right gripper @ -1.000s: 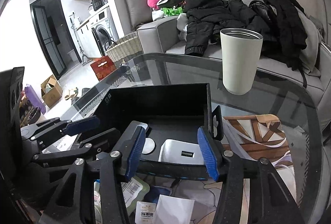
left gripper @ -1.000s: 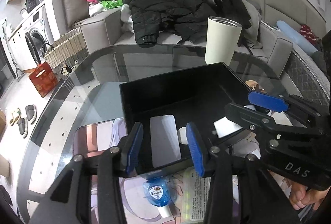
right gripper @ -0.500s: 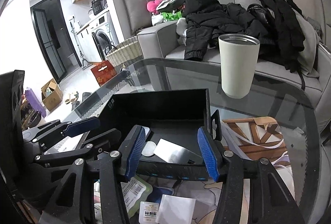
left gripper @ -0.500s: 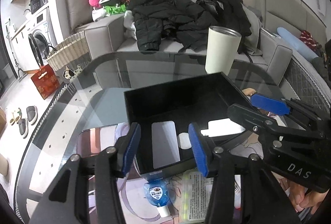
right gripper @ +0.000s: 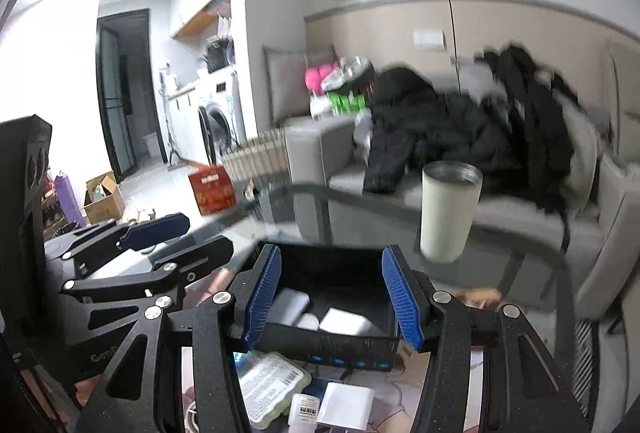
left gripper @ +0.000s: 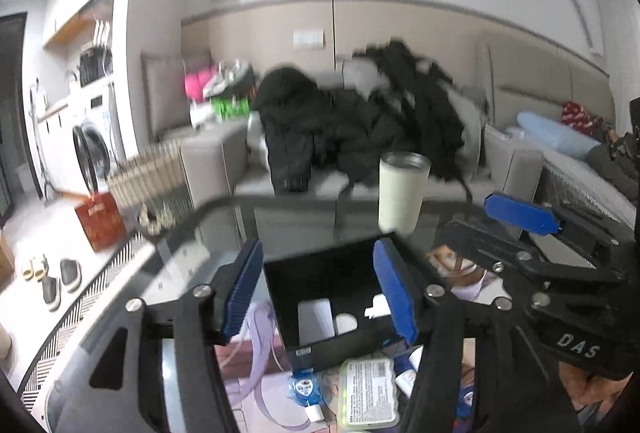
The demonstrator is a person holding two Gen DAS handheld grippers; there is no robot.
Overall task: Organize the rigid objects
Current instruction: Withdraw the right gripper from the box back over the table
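Note:
A black open box (left gripper: 320, 275) (right gripper: 340, 273) stands on the glass table and holds a grey slab (left gripper: 316, 319), a small white disc (left gripper: 346, 323) and a white block (right gripper: 344, 321). My left gripper (left gripper: 320, 293) is open and empty, raised in front of the box. My right gripper (right gripper: 332, 299) is open and empty, also raised before the box; it shows in the left wrist view (left gripper: 520, 217). Loose items lie in front of the box: a labelled pale green case (left gripper: 370, 393) (right gripper: 272, 381), a blue round bottle (left gripper: 306, 389) and a white charger (right gripper: 344, 409).
A tall white tumbler (left gripper: 402, 193) (right gripper: 450, 209) stands on the glass table (left gripper: 192, 257) beyond the box. A sofa with black jackets (left gripper: 360, 121) lies behind. A wicker basket (left gripper: 148, 177) and a red box (left gripper: 100, 219) are on the floor at left.
Both grippers have lifted and tilted up, away from the box. The white block the right gripper held over the box now lies inside it. The view is blurred by motion.

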